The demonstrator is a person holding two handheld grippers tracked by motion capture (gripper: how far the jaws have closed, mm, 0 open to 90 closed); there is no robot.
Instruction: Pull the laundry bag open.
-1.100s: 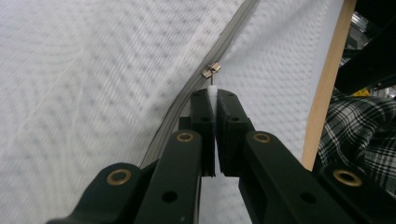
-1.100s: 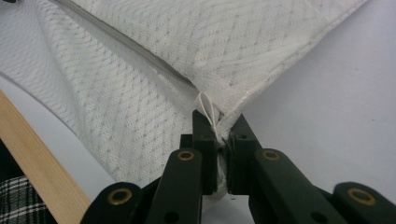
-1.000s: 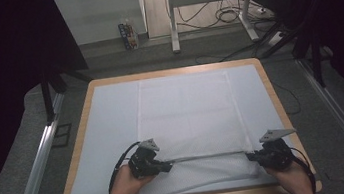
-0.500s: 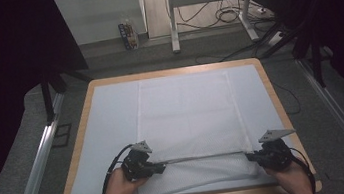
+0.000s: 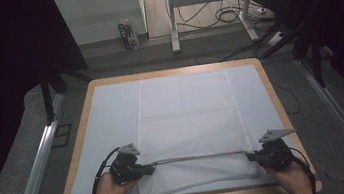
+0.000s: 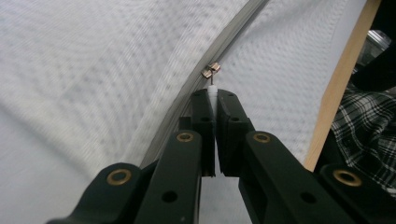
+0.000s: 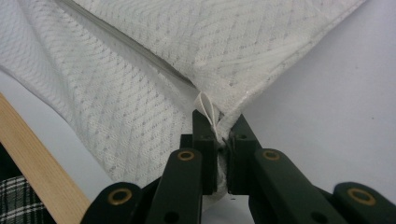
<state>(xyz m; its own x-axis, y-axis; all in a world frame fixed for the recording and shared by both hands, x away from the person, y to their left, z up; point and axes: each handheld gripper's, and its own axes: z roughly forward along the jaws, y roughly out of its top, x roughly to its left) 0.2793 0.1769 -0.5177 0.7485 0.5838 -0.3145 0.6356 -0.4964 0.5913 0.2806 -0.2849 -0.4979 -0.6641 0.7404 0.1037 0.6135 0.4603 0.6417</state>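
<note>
A white mesh bag [image 5: 188, 120] is laid flat on the table [image 5: 81, 114], its zipper [image 5: 198, 157] along the near edge; the zipper pull [image 6: 211, 91] is pinched by the left gripper [image 5: 144, 170]; the bag's corner [image 7: 219, 122] is clamped by the right gripper [image 5: 251, 156].

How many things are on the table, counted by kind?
White mesh bag: 1
Zipper pull: 1
Grippers, left gripper and right gripper: 2
Pale blue mat: 1
Total: 5
</note>
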